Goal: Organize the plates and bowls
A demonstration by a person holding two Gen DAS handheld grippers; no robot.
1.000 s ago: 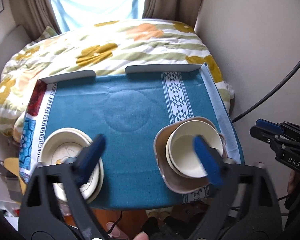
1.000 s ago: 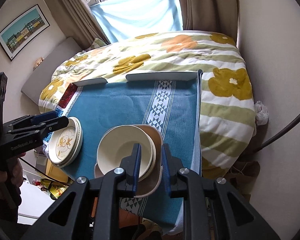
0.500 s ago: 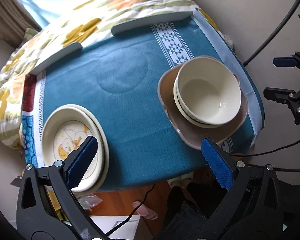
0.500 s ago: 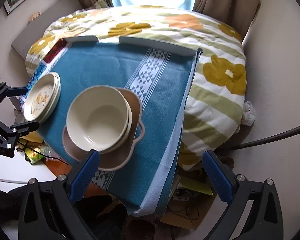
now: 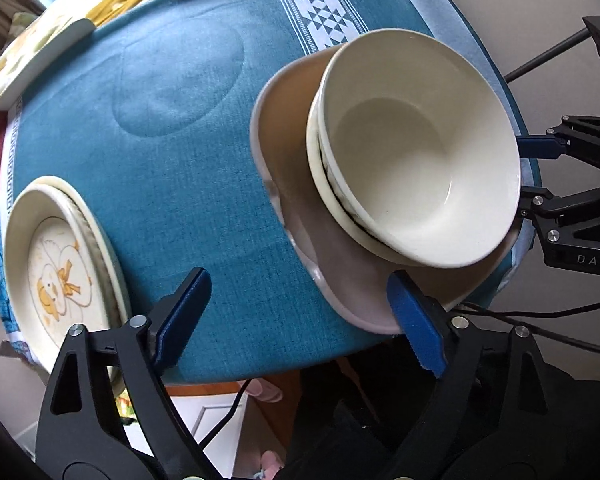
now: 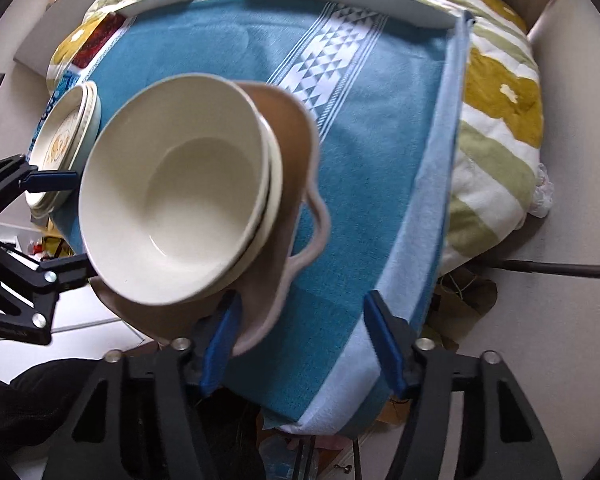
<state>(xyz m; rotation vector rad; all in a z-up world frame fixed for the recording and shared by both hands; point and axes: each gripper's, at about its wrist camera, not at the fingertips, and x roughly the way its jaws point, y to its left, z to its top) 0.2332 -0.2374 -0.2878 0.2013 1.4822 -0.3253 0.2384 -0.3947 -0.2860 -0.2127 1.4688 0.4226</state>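
Both wrist cameras look steeply down from the table's near edge, close in. Left view: stacked bowls (image 5: 416, 160) at 2 o'clock. Right view: the bowls (image 6: 172, 196) at 10 o'clock. Both share the bowls, duck plates (image 5: 56, 268) and blue cloth (image 5: 204, 128).

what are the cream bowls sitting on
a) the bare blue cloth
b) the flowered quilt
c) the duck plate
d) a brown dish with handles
d: the stacked cream bowls rest inside the brown dish with handles, apart from the duck plate.
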